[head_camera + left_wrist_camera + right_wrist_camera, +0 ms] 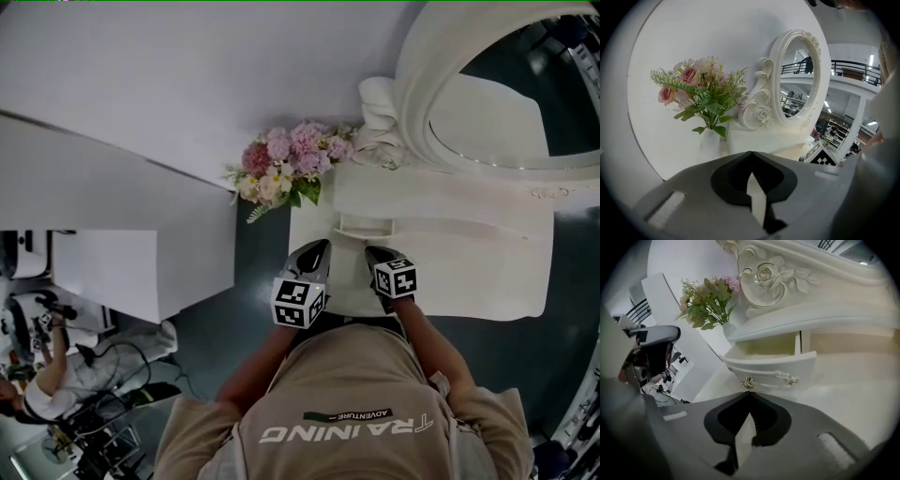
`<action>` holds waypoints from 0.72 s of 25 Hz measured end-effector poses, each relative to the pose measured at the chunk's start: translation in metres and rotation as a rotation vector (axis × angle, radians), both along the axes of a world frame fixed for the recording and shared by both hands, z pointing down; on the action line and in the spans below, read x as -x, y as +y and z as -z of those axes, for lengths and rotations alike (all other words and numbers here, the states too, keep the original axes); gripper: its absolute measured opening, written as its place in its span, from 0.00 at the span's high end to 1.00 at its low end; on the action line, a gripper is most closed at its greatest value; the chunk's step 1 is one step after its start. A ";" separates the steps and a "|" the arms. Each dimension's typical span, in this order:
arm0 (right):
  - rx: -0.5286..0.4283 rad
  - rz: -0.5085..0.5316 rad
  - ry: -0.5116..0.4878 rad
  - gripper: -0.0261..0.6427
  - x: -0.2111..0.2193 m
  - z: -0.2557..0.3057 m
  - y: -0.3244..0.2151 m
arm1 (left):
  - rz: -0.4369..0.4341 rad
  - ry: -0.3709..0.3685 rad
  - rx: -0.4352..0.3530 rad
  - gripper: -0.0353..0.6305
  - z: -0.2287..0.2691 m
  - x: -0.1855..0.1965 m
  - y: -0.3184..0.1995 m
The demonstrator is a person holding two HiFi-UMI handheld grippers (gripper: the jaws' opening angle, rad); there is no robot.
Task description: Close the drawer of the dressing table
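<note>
The white dressing table (469,272) has a small drawer (364,226) pulled out at its left end. In the right gripper view the open drawer (773,366) shows an empty cream inside and a front with gold handle fittings (747,382). My right gripper (750,394) is shut and empty, its tip just below and in front of the drawer front. In the head view the right gripper (373,251) points at the drawer from the near side. My left gripper (319,246) is beside it on the left, also shut and empty, and aims (751,154) past the table toward the flowers.
A bunch of pink flowers (286,167) stands at the table's left back corner, with an ornate oval mirror (497,94) to its right. A white partition (141,234) stands on the left. A person sits among cables and equipment (56,375) at the lower left.
</note>
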State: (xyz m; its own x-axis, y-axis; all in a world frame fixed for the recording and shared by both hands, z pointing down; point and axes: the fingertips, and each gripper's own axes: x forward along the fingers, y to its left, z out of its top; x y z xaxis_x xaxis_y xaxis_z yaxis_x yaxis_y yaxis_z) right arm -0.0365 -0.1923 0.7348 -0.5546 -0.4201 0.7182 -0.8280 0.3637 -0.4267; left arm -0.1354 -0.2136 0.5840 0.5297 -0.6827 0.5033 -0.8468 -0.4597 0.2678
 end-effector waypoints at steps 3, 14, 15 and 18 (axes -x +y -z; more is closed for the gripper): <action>0.014 0.006 -0.015 0.96 0.000 -0.003 -0.003 | 0.001 0.004 0.003 0.92 0.000 -0.003 -0.005; 0.051 0.046 -0.055 0.96 0.010 -0.007 -0.005 | 0.041 -0.007 0.005 0.92 -0.002 0.008 -0.014; 0.049 0.047 -0.048 0.96 0.010 -0.007 -0.005 | 0.043 -0.007 0.005 0.92 -0.002 0.008 -0.014; 0.034 0.051 -0.021 0.96 0.009 -0.005 -0.008 | 0.045 -0.005 0.007 0.92 -0.001 0.008 -0.013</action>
State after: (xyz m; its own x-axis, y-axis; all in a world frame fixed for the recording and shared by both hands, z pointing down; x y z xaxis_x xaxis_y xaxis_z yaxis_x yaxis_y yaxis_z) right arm -0.0457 -0.2003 0.7403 -0.5894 -0.3670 0.7197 -0.7999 0.3900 -0.4562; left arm -0.1430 -0.2261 0.5848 0.4960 -0.7025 0.5104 -0.8679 -0.4191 0.2665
